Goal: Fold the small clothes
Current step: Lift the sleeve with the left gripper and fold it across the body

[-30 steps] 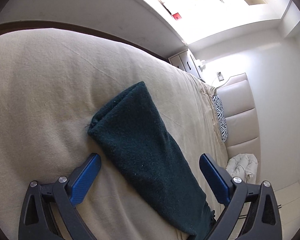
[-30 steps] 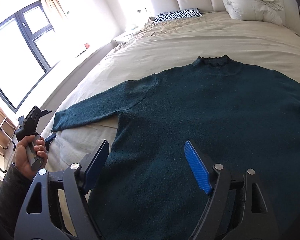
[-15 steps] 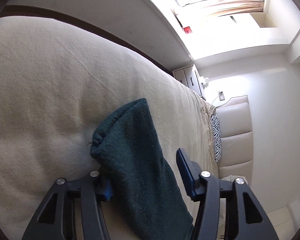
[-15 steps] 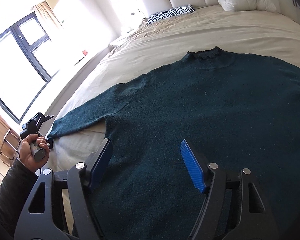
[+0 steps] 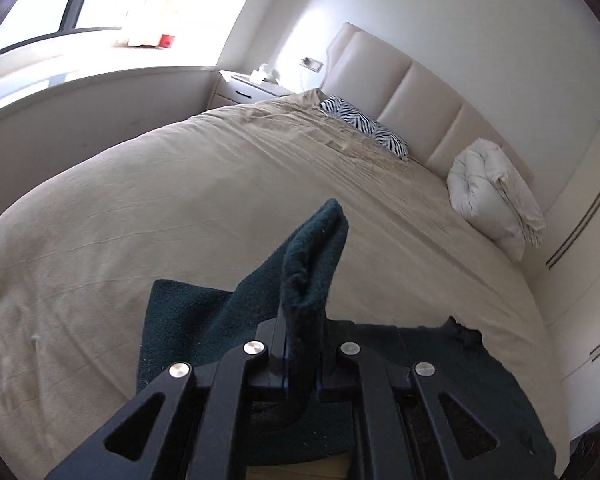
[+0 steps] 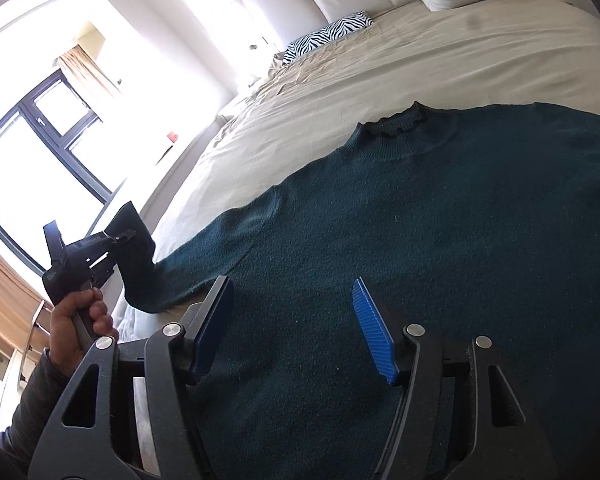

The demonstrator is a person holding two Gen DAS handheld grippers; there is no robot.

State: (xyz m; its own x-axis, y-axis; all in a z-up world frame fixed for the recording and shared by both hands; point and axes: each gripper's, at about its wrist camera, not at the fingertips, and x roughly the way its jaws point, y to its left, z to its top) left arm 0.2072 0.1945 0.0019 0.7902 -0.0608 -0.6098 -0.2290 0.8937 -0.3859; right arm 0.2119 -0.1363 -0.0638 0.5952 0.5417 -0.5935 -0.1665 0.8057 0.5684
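Observation:
A dark green knit sweater (image 6: 440, 240) lies flat on the beige bed (image 6: 440, 60), collar (image 6: 396, 126) toward the headboard. My left gripper (image 5: 300, 364) is shut on the cuff end of the left sleeve (image 5: 316, 256) and holds it lifted off the bed. In the right wrist view the left gripper (image 6: 118, 240) shows at the left with the sleeve (image 6: 204, 268) hanging from it. My right gripper (image 6: 292, 320) is open and empty, low over the sweater's body near the hem.
A zebra-print pillow (image 5: 364, 128) and a folded white duvet (image 5: 496, 200) lie by the padded headboard (image 5: 412, 92). A nightstand (image 5: 252, 88) stands left of the bed, under the window wall (image 6: 48, 152). A white wardrobe (image 5: 588, 264) is at right.
My left gripper closed on the sleeve cuff and lifted it off the bed, swinging toward the headboard. My right gripper stayed open and moved slightly over the sweater body.

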